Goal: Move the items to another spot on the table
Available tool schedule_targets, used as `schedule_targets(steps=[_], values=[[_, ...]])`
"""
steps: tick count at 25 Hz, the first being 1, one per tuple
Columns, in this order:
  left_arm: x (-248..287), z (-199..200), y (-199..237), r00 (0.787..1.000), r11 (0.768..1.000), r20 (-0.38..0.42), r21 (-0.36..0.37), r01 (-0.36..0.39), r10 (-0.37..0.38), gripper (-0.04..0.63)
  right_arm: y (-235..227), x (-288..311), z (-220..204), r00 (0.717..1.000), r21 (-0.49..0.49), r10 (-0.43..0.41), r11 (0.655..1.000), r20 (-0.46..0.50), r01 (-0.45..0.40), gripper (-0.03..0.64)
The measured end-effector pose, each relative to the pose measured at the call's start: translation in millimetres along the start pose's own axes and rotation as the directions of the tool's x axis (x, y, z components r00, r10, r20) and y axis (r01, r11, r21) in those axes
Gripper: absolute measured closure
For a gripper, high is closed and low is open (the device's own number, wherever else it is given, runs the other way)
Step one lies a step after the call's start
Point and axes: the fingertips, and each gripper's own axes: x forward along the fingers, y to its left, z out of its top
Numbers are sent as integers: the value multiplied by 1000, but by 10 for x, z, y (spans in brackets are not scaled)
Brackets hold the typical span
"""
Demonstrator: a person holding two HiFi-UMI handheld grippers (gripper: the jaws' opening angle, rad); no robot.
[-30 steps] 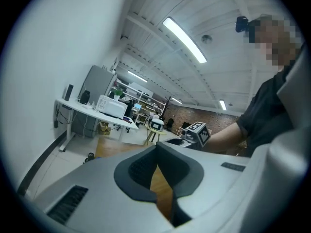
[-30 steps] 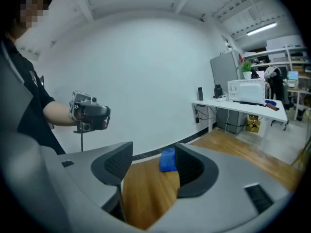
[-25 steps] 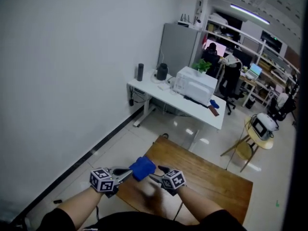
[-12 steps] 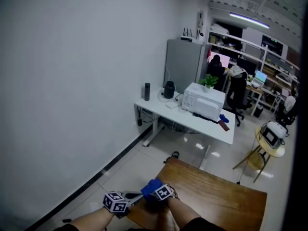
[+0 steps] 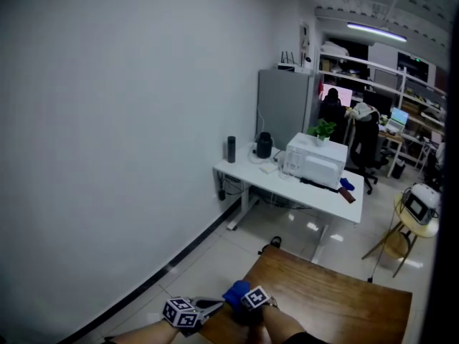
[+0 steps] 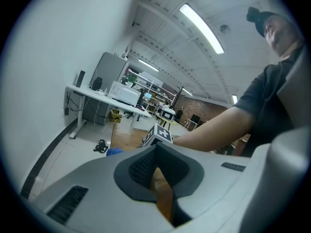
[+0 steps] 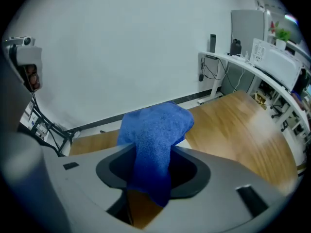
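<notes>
The right tool (image 7: 153, 154) pinches a blue cloth (image 7: 155, 123). Its jaws have just been closing, and in the right gripper view the cloth goes down between them as a narrow strip, while its bigger part stands up in a bunch above the tips. Wood shows in the gap under the hanging end. The left tool (image 6: 155, 147) has its jaws pressed together at the tips, with nothing between them; only wood is seen through the slit behind the tips.

The cloth is over the wooden counter (image 7: 243, 125), at its edge on the side of the white wall (image 5: 107, 120). Whether it touches the wood, I cannot tell.

The head view shows both tools together at this wall-side edge of the wooden counter, near its close end, and the left tool's tips point toward the cloth. There the cloth is only a small blue patch, and the jaws are too small to read. The left gripper view gives what the others do not: the marker cube (image 6: 158, 134) of the right tool and the person's arm (image 6: 214, 125) above the wooden counter. The head view shows most clearly a white counter (image 5: 287, 185) beyond the far end of the wooden counter, well apart from it, carrying a white machine (image 5: 313, 162).
</notes>
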Motion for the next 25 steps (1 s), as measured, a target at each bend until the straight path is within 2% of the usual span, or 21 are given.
schedule_targets(steps=[3,6,13,20,25], values=[[122,54,-22,1000,1000,-2,12,-8,8,604,-24,-150,35,998,-8,8,1000,62,-8,448],[280,146,-40,1000,1000,3,25,-14,14,604,-163,-396,195,981,-36,11,999,192,-4,451],[642,249,-185,999,999,43,29,-20,18,604,-474,-929,-181,971,-13,19,1000,236,-17,451],[874,-41,-552,997,996,-15,22,82,-82,604,-677,-1280,-842,971,138,-55,990,231,24,451],[908,-141,-718,990,990,-56,52,133,-130,604,-767,-1520,-1189,956,248,-124,967,266,57,451]])
